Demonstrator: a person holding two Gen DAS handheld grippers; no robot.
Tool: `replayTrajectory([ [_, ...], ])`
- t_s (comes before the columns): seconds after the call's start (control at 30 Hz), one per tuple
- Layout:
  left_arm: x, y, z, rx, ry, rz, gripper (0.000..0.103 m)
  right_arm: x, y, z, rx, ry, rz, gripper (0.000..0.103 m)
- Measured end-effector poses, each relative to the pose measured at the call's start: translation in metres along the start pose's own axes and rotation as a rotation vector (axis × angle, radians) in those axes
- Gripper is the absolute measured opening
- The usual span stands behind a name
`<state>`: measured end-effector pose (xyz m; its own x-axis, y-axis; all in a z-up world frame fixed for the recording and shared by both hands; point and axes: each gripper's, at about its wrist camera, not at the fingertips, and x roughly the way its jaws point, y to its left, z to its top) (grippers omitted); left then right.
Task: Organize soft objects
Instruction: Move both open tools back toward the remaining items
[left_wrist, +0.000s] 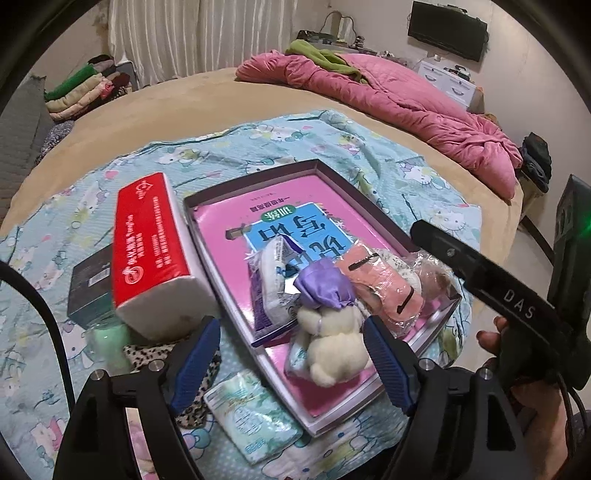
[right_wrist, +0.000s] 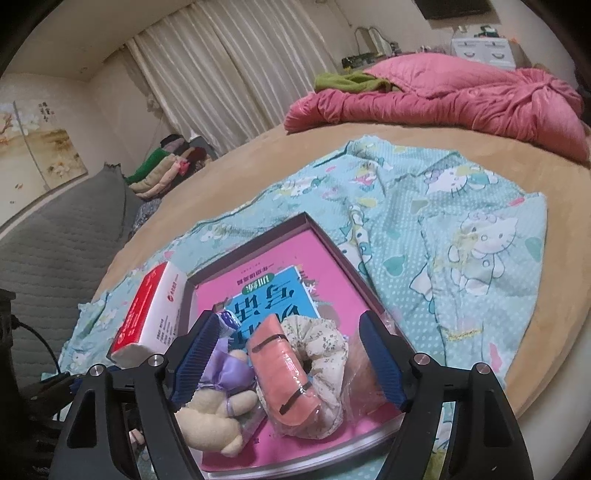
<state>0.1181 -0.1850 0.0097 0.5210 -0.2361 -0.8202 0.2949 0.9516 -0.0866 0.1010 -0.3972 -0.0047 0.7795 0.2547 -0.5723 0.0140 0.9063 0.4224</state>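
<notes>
Lying on a bed under a cartoon-print cloth (left_wrist: 369, 155), the soft things run left to right. Far left in the left wrist view: a dark box (left_wrist: 90, 284), with a red-and-white tissue pack (left_wrist: 147, 243) leaning over it. Below the pack sit a leopard-print fabric piece (left_wrist: 147, 356) and a small wrapped tissue packet (left_wrist: 251, 417), both outside the tray.

Shallow tray (left_wrist: 332, 173) holds a pink book (left_wrist: 236, 218). On the book, left to right: a purple-and-white packet (left_wrist: 273, 284), a cream plush toy (left_wrist: 332, 350) with a purple bow, a peach cloth roll in clear wrap (left_wrist: 384, 284), a floral scrunchie (right_wrist: 325, 339).

Left gripper (left_wrist: 291, 363): jaws spread wide, nothing between them touched; the plush toy lies in the gap. Right gripper (right_wrist: 286, 360): jaws also spread wide, empty, hovering over the plush toy (right_wrist: 210, 421), roll (right_wrist: 284, 373) and scrunchie.

Far side of bed: pink quilt (left_wrist: 406, 96).
</notes>
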Motion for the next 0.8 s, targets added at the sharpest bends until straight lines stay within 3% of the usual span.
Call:
replayTrajectory([
  [0.47,-0.048,0.033,-0.014,-0.055,-0.056,0.035,0.079,-0.032,0.036,0.003,-0.066,-0.051,0.023,0.081],
  [0.8,-0.088,0.089,-0.017,-0.175,-0.111,0.069,0.079,-0.05,0.075,0.002,-0.119,-0.055,0.092,0.082],
])
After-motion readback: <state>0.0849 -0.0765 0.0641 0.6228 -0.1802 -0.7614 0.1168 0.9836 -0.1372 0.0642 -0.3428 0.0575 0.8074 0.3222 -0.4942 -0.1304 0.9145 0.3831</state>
